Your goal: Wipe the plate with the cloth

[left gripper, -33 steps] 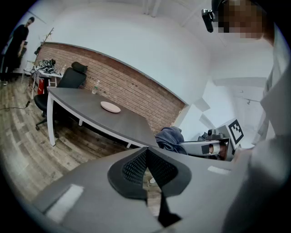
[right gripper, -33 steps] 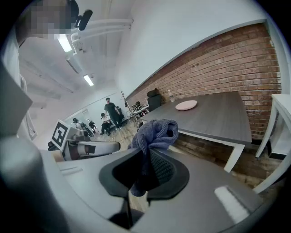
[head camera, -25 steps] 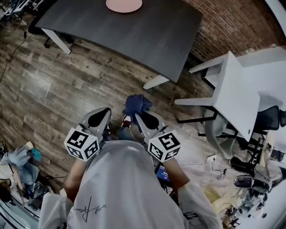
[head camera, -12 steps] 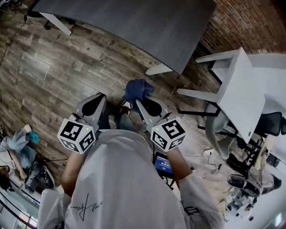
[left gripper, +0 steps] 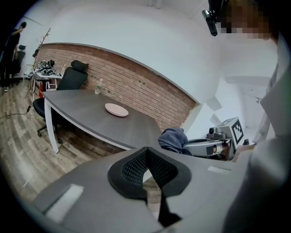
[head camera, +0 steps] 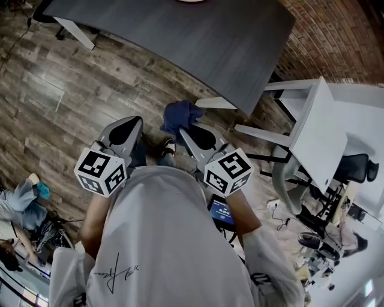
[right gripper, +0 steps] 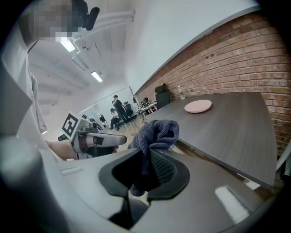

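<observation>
Right gripper [right gripper: 150, 157] clamps the blue cloth [right gripper: 157, 132], left gripper [left gripper: 146, 157] has its jaws pressed together on nothing, and the pink plate [left gripper: 116, 109] sits toward the desk's [left gripper: 86, 107] far edge, well apart from the cloth: either wiping's ahead or it's over.

The head view's top edge cuts off the plate [head camera: 192, 1] on the bench [head camera: 180, 42], showing only its near rim.

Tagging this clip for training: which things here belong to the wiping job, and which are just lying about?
Job: cloth held in right claw; plate on dark table.
Lying about: office chair, bottle, white table.
</observation>
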Motion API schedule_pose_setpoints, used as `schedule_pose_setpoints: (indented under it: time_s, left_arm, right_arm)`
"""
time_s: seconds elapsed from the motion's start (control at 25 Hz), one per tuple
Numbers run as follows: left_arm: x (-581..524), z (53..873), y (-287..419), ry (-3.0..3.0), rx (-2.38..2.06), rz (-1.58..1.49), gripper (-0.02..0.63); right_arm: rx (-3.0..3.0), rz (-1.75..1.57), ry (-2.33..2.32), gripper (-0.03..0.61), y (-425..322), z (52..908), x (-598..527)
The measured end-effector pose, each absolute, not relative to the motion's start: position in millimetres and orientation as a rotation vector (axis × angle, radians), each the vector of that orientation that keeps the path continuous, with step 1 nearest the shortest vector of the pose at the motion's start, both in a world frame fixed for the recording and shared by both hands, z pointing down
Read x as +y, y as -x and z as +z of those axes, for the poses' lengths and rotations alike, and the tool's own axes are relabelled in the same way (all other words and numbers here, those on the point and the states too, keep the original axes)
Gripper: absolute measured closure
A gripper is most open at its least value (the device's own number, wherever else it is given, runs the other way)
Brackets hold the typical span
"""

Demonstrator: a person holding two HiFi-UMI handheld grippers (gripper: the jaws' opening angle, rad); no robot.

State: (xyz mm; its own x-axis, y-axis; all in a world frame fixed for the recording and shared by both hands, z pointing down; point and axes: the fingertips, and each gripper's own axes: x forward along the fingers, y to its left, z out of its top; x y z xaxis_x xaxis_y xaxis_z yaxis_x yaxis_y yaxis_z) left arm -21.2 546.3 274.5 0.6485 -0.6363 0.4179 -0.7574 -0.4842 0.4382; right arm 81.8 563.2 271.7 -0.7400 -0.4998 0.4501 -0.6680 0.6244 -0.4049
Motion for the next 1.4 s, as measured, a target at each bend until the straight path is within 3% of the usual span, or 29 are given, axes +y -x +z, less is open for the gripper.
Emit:
schedule_pose_setpoints:
  time_s: [0.4, 0.76, 1.4]
  left_arm:
    - [494.6, 265.1, 83.0, -2.294, -1.056, 0.242, 0.597]
    - [472.7, 270.7, 120.2, -2.312, -1.027, 0.293, 0.597]
    - [321.7, 274.7, 100.5, -2.374, -0.977, 0.350, 0.597]
  right_arm:
    - [-2.569, 0.798, -0.966, 0.535, -16.4, 260.9, 508.0]
    - [-2.552, 0.811, -1.085, 0.535, -1.3, 252.8, 470.5]
    - [-2.539, 0.837, -1.114, 0.535, -13.3, 269.5, 322.7]
